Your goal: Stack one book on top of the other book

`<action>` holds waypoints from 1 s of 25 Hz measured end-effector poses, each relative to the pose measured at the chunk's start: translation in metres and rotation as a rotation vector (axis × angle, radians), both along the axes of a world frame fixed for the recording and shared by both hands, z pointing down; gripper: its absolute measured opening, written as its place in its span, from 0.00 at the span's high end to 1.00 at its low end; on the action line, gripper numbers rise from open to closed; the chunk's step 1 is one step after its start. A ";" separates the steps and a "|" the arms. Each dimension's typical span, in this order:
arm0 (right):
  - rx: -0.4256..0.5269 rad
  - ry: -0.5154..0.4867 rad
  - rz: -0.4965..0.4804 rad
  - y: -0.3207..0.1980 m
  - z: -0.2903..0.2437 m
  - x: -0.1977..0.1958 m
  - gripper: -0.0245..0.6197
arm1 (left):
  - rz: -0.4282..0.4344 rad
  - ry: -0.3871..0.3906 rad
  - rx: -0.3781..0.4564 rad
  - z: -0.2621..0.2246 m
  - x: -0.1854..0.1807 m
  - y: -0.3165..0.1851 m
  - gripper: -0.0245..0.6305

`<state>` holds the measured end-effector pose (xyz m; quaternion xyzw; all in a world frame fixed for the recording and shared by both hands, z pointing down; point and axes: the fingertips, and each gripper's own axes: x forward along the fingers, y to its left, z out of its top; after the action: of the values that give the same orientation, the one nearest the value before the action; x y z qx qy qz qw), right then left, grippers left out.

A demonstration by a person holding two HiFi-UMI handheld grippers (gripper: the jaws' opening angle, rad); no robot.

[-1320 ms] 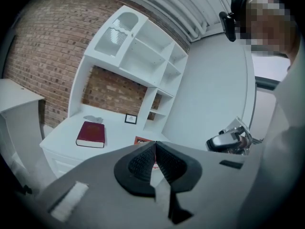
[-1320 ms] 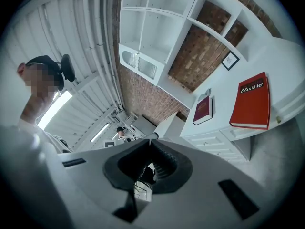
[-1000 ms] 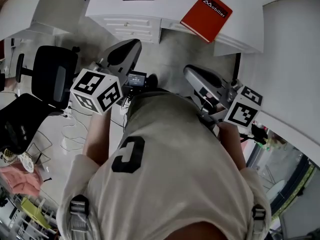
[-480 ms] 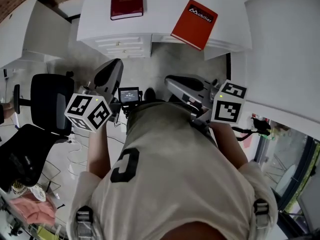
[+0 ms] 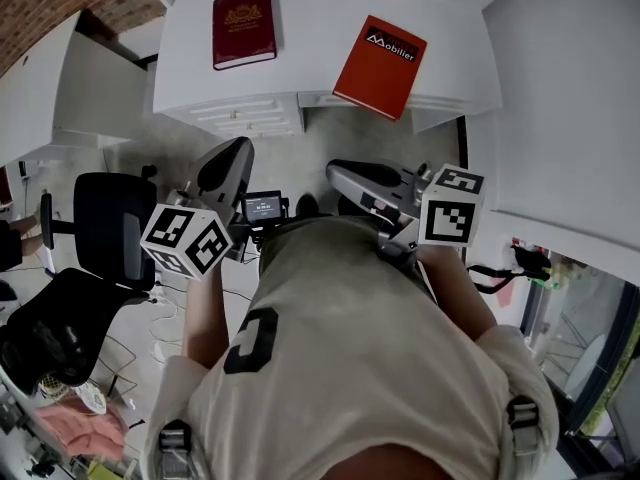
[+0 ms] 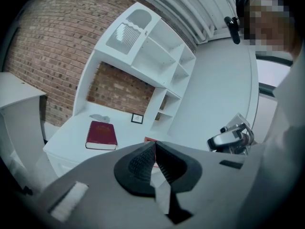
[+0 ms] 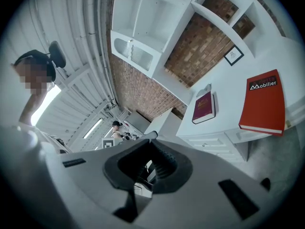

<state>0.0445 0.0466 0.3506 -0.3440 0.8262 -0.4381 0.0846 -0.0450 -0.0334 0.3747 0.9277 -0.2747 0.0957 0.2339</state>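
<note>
On the big white desk (image 5: 320, 63) the orange-red hardback book (image 5: 380, 66) is lying near the edge, apart from the smaller dark red book (image 5: 243, 28), and I am holding my left gripper (image 6: 155, 143) and right gripper (image 7: 152, 140) squeezed shut, so poking could knock it off.

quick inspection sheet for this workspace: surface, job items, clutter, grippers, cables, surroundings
surface: white desk with drawers, mostly bare
job's things: dark red book and orange-red book lie flat and apart, not stacked; the orange-red one overhangs the front edge
clutter: small picture frame at the back of the desk
grippers: left gripper and right gripper both have jaws together, hold nothing and are short of the desk
cables: loose cables on the floor at the left
surroundings: black office chair, brick wall, white shelving
</note>
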 end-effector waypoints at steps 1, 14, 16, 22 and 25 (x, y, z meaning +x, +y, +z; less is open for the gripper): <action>0.002 -0.006 0.000 -0.002 -0.001 0.005 0.95 | -0.001 0.000 -0.002 -0.001 0.004 -0.001 0.96; -0.028 -0.120 0.068 -0.033 0.007 0.082 0.95 | 0.062 -0.073 -0.004 -0.002 0.085 -0.023 0.96; -0.036 -0.130 0.082 -0.039 0.010 0.094 0.95 | 0.070 -0.089 -0.008 0.001 0.097 -0.029 0.96; -0.090 -0.156 0.106 -0.055 0.026 0.124 0.95 | 0.097 -0.109 -0.026 0.007 0.128 -0.045 0.96; -0.125 -0.133 0.133 -0.058 0.041 0.143 0.95 | 0.090 -0.131 -0.037 0.016 0.138 -0.053 0.96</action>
<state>0.1870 -0.0109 0.3916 -0.3730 0.7650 -0.5042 0.1463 0.0933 -0.0869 0.3905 0.9264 -0.2457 0.1716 0.2281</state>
